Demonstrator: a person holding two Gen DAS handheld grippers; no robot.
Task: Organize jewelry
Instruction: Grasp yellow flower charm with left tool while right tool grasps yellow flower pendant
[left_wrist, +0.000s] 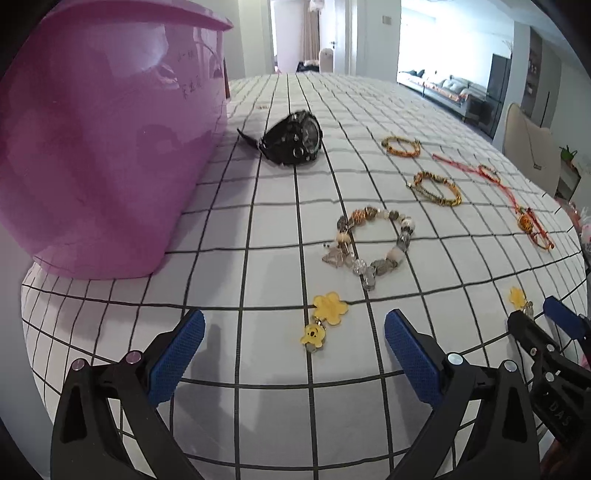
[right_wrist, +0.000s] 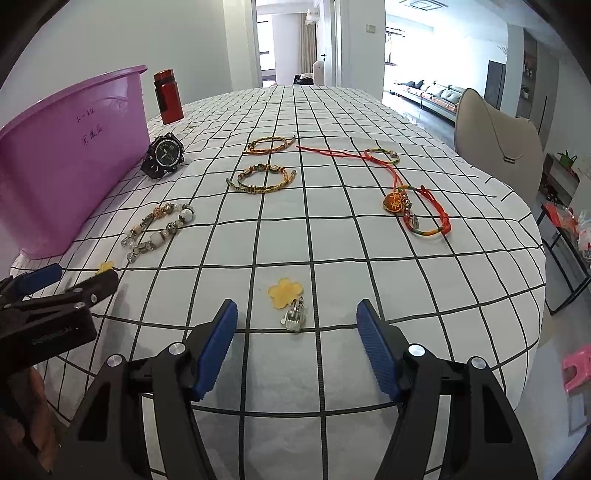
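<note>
While both of your tools hover low over the checked counter (right_wrist: 332, 240), the pink tub (left_wrist: 92, 147) stands at its left edge, black watch (left_wrist: 295, 138) beside it. Your left gripper (left_wrist: 295, 332) spreads wide around a yellow flower clip (left_wrist: 325, 317). Your right gripper (right_wrist: 297, 328) gapes likewise, another flower clip (right_wrist: 288, 299) lying just ahead between its tips.

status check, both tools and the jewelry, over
Left tool open, empty, over yellow flower clip. Right tool open over second flower clip. Pink bin clear of both.
</note>
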